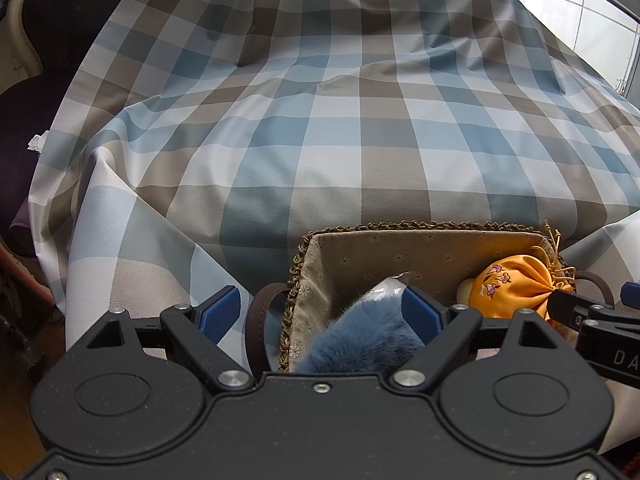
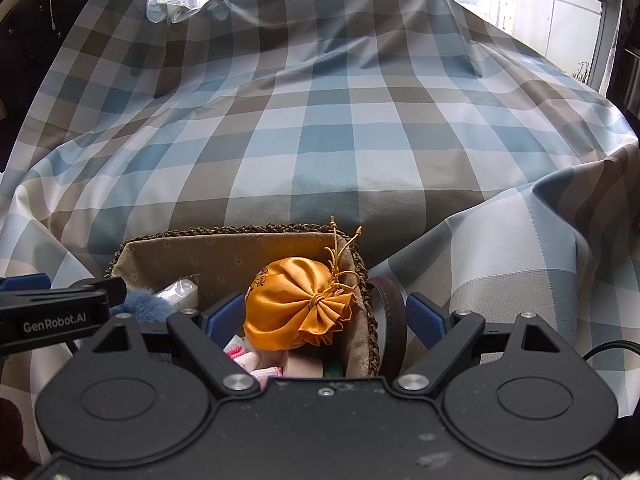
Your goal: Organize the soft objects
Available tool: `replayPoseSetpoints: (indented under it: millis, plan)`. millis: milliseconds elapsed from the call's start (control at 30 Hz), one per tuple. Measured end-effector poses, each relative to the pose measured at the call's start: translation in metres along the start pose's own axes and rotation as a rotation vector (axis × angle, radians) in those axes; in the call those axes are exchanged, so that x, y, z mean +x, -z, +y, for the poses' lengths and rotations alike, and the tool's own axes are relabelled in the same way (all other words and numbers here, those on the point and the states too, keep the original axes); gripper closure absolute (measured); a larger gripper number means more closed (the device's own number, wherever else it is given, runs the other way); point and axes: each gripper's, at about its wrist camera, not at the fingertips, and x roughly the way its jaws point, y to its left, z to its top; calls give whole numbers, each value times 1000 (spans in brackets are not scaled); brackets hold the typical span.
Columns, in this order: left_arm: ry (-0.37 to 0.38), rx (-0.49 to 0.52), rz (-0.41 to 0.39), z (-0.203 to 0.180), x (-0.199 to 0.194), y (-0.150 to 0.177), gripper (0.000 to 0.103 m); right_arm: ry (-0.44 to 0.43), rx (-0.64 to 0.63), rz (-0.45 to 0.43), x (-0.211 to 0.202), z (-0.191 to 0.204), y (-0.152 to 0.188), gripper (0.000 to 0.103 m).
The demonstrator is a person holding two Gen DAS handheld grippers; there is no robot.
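- Checked cloth [image 1: 340, 128] in blue, grey and tan drapes the whole surface ahead of you, rumpled at the near corners, with bright window light behind it.
- At the near edge sits a woven basket [image 1: 420, 240] with a fabric lining and a braided rim; a brown strap handle [image 2: 390, 308] hangs at each end.
- Your soft things are already inside it: an orange satin pouch [image 2: 296, 304] tied with gold cord lies against the right end wall, a blue furry item [image 1: 360, 336] fills the left end, and a small clear packet [image 2: 180, 290] rests behind it.
- Pink and white pieces [image 2: 252, 360] lie low in the basket under the pouch; you cannot tell what they are from here.
- Your left gripper [image 1: 324, 312] stands wide and holds nothing. One finger is outside the basket's left wall, the other just over the fur, so the jaws straddle wall and handle.
- Your right gripper [image 2: 326, 314] is equally wide and empty, straddling the right wall: one finger inside beside the pouch, the other beyond the handle.
- That mirrored stance looks like you are set either to take the basket by both ends or to reach in for its contents.
- Nothing soft lies loose on the cloth in view, so the gathering seems largely done.
- If you grip the walls, expect the lining and weave to flex; close gently.
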Motion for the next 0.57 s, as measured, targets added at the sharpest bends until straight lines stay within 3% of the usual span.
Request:
replayPoseSetpoints:
  millis: [567]
  plan:
    - [-1, -1, 0, 0, -1, 0, 19, 0, 0, 0, 0, -1, 0, 16]
